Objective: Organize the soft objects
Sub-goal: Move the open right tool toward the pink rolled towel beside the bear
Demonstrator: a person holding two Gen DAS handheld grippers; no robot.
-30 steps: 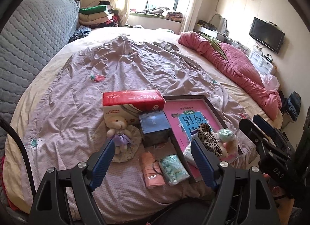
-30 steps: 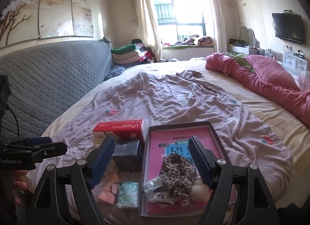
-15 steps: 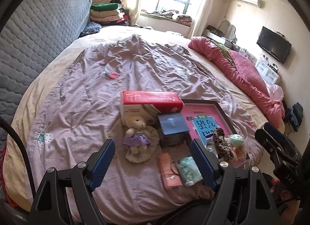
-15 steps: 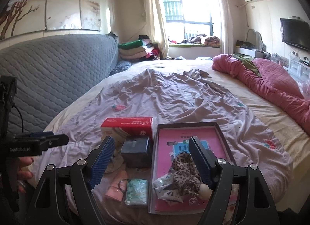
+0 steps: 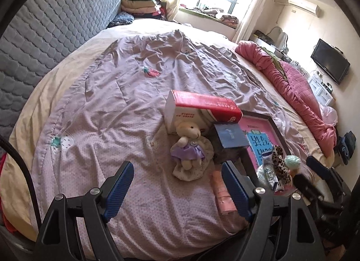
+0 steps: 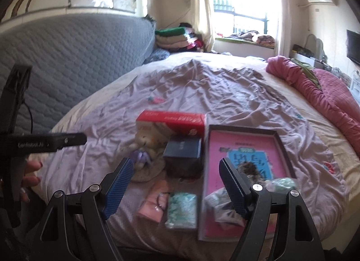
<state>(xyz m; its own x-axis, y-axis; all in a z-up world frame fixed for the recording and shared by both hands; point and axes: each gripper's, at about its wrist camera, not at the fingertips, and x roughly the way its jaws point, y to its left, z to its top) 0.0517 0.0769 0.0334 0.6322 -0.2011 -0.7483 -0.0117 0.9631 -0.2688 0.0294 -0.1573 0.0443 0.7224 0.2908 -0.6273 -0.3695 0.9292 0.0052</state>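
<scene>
Left gripper (image 5: 177, 183) jaws spread wide, nothing between them; right gripper (image 6: 176, 181) likewise released, empty; pink pouch (image 6: 154, 202) and mint packet (image 6: 182, 207) nearest on lilac quilt (image 5: 117, 108); leopard scrunchie (image 5: 280, 164) in tray (image 6: 282, 146); teddy bear (image 5: 189, 146) beside dark blue box (image 5: 229, 139); red box (image 5: 202, 105) behind.

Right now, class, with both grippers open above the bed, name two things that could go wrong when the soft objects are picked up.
1. The teddy bear leans against the red box and touches the dark blue box; a wide grasp by the left gripper may catch or tip a box.
2. The leopard scrunchie lies piled with a plastic packet and a mint puff in the tray; the right gripper may lift several together.
</scene>
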